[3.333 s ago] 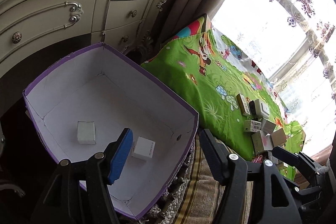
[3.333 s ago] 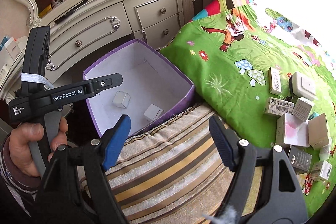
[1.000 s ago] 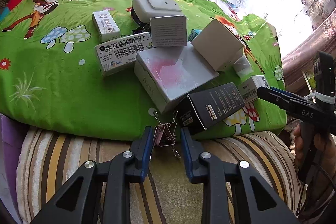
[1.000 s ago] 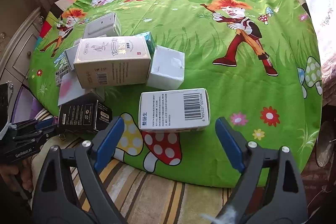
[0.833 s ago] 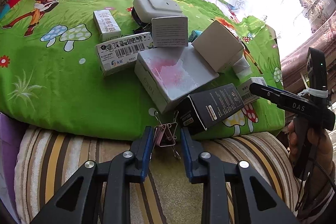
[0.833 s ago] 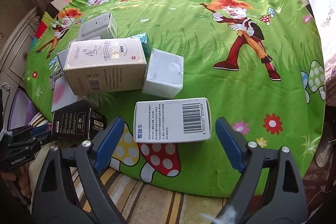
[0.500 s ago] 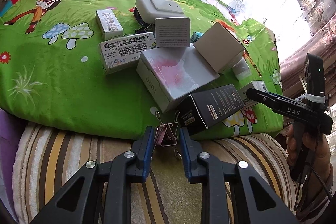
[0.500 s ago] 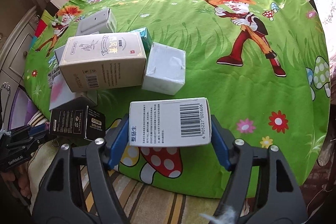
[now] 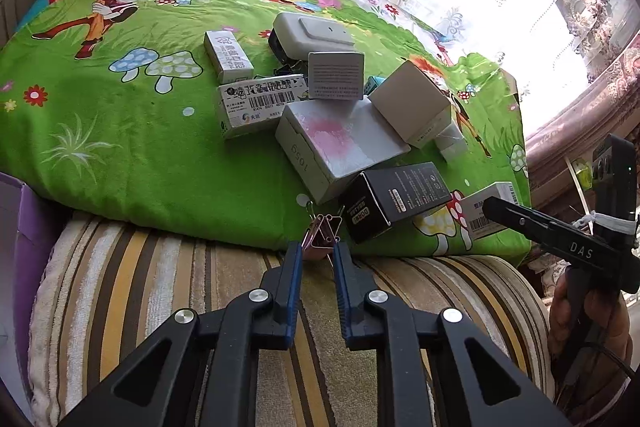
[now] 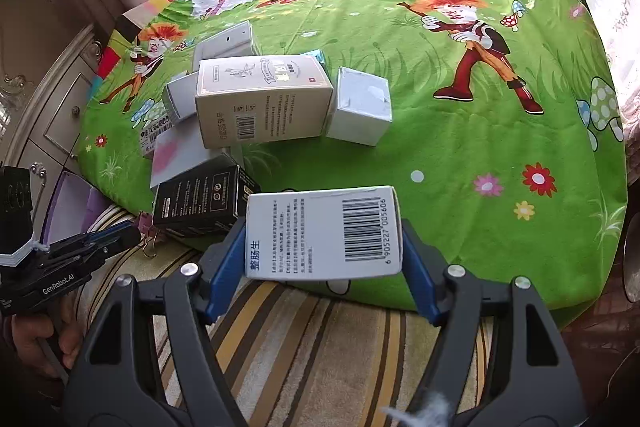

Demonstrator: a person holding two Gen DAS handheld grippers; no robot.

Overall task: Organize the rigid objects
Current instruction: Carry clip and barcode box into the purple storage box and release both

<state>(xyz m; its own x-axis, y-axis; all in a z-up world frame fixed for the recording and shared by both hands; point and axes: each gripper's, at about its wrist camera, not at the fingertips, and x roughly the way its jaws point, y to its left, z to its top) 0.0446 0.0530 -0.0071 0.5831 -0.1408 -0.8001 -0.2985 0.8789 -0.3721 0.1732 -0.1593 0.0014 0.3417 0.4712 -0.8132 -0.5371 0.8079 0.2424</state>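
My left gripper [image 9: 316, 253] is shut on a pink binder clip [image 9: 320, 237] at the near edge of the green cartoon cloth [image 9: 120, 131], beside a black box [image 9: 394, 197]. My right gripper [image 10: 322, 239] is shut on a white medicine box with a barcode [image 10: 324, 233] and holds it over the cloth's near edge. That box also shows in the left wrist view [image 9: 486, 209]. Several more boxes lie in a pile: a white box with a pink stain [image 9: 340, 147], a beige box [image 10: 262, 101] and a small white cube [image 10: 360, 111].
A striped towel [image 9: 160, 287] covers the surface in front of the cloth. The purple box's edge [image 9: 24, 227] shows at the far left. A white dresser [image 10: 52, 99] stands at the left in the right wrist view. A curtained window is behind.
My right gripper has closed on the barcode box and lifted it slightly. My left gripper has kept hold of the binder clip. Earlier, both grippers were open near the purple box.
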